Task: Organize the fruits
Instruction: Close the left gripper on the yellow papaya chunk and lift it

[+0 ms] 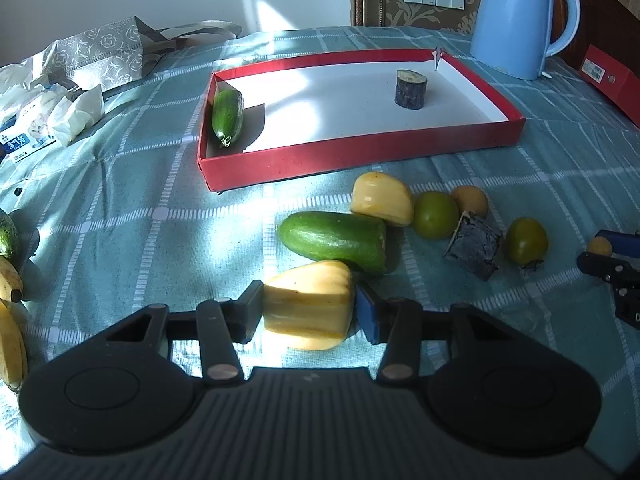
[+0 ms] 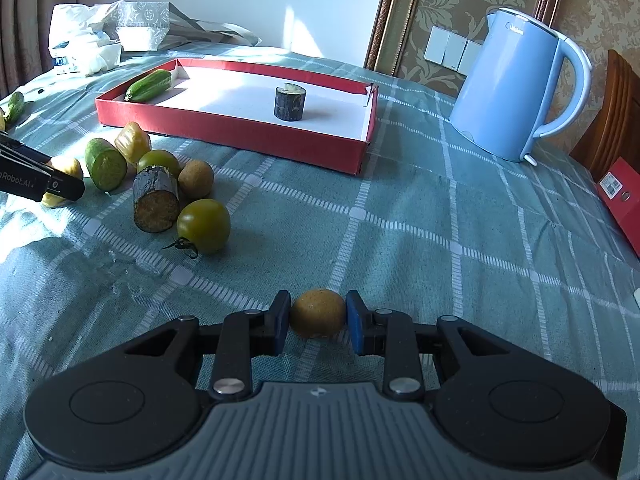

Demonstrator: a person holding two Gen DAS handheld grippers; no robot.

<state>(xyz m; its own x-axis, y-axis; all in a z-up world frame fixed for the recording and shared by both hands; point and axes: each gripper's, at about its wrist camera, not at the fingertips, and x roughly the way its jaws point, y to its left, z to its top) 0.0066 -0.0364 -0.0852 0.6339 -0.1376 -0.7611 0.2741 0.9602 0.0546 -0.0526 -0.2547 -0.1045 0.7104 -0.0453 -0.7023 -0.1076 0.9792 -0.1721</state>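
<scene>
Yellow ribbed piece: on the cloth, near edge, clamped between the pads of the left gripper; jaws partly closed on it.
Small brown fruit: on the cloth, held between the pads of the right gripper; jaws nearly shut on it.
Loose group just beyond the yellow piece: cut cucumber touching it; second yellow piece; two green tomatoes; a brown fruit; dark cut chunk lying on its side between the tomatoes.
Red tray: white inside, behind the group. Holds a small cucumber against its left wall and a dark chunk standing upright, well apart.
Blue kettle: behind the tray's right corner; lettering near the top too small to read.
Left margin: bananas, another cucumber, patterned bag, packet with blue print, unreadable.
Right margin: red box with a label.
Left gripper's side reads "Robot.AI" in the right wrist view.
</scene>
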